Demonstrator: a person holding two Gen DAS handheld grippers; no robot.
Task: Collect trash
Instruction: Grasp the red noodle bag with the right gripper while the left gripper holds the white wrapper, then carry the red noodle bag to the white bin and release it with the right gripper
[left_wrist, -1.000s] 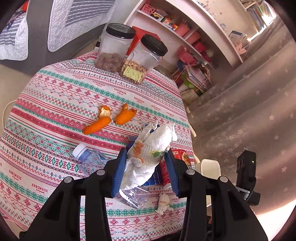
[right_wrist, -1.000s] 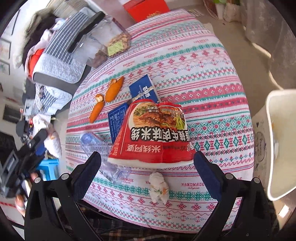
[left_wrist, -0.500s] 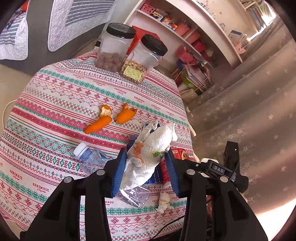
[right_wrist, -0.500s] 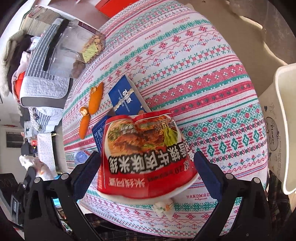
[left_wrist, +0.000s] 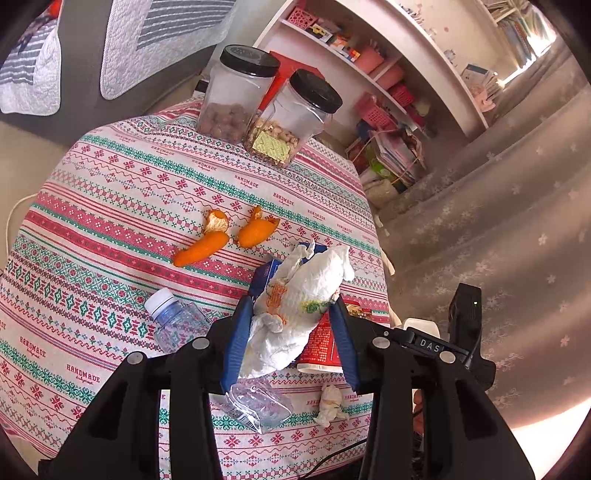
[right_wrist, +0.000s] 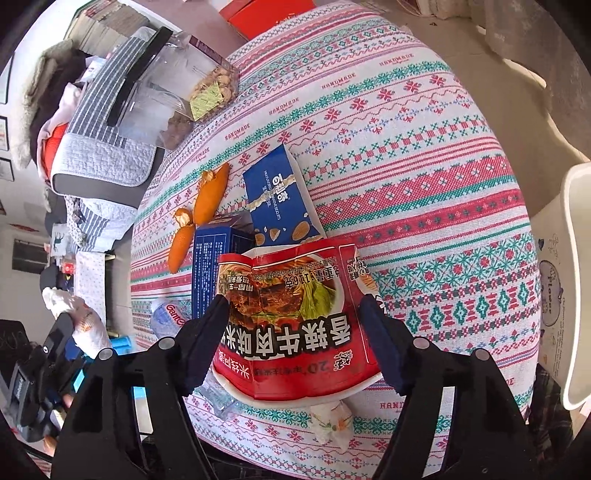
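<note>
Tablecloth (right_wrist: 369, 85) reads "HANDMADE"; we see the right gripper (right_wrist: 295, 314) closing on the noodle cup (right_wrist: 295, 332); left gripper (left_wrist: 291, 332) clamps a crumpled tissue (left_wrist: 299, 306)

The left hand-held gripper (left_wrist: 291, 332) tilts downward, its blue pads pressed on both sides of a crumpled tissue (left_wrist: 295, 314) held clear of the bench. The right hand-held gripper (right_wrist: 295, 339) points steeply down; its jaws are closing, and the dark pads already touch the two sides of a red noodle cup (right_wrist: 295, 325) lying between them. In the right wrist view the left one shows at the far left, gripped by a gloved hand (right_wrist: 79, 325).
</note>
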